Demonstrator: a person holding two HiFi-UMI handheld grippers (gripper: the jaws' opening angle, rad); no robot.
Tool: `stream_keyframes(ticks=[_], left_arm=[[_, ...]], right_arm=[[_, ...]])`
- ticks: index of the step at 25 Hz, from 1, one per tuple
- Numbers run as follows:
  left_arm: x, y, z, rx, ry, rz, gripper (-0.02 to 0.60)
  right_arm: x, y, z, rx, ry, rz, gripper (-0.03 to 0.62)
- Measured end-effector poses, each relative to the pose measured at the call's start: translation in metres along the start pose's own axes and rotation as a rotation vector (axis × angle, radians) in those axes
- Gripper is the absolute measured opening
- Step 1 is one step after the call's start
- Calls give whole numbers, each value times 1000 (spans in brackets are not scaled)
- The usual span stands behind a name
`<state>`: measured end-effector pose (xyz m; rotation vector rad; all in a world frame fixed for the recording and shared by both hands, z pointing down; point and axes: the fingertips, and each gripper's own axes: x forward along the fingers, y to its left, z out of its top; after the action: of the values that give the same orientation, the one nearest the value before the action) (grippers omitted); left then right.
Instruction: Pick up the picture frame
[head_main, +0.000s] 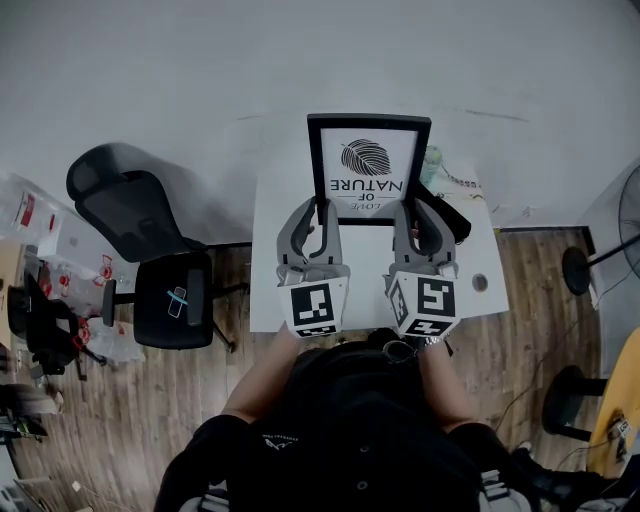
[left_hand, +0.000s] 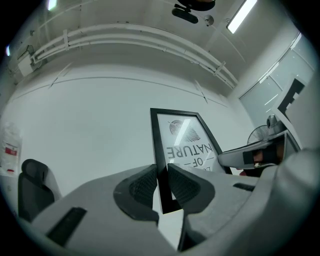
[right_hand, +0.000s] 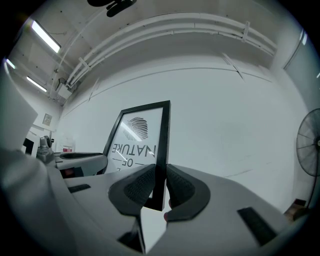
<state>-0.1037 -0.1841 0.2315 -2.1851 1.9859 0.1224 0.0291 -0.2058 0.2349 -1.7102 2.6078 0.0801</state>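
Picture frame (head_main: 369, 168) tight between both jaws

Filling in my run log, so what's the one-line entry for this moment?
picture frame: upright, print upside down | left gripper: shut on its left edge | right gripper: shut on its right edge

The black-rimmed picture frame (head_main: 368, 168) loses its near edge behind both tongs: the left tongs (head_main: 318, 210) cover one lower corner, the right tongs (head_main: 418, 210) the other. In the left gripper view its side rail disappears between the ribbed pads (left_hand: 142, 187), and the print's last lines sit behind the grey body. Just beyond the right tongs on the white counter (head_main: 268, 250), a black item (head_main: 452, 218) and some greenish clutter (head_main: 433, 163) are half covered and cannot be identified. A round spot (head_main: 479, 283) beside the right tongs is too small to name. In the right gripper view the standing fan (right_hand: 310, 142) is cut off at the edge.
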Motion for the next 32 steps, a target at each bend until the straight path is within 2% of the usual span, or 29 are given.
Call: stream_keyframes(ticks=[32], left_arm=[[2,2,-6,-9,12,-8,74]], right_arm=[[1,1,-2,-7,1,-16,66]])
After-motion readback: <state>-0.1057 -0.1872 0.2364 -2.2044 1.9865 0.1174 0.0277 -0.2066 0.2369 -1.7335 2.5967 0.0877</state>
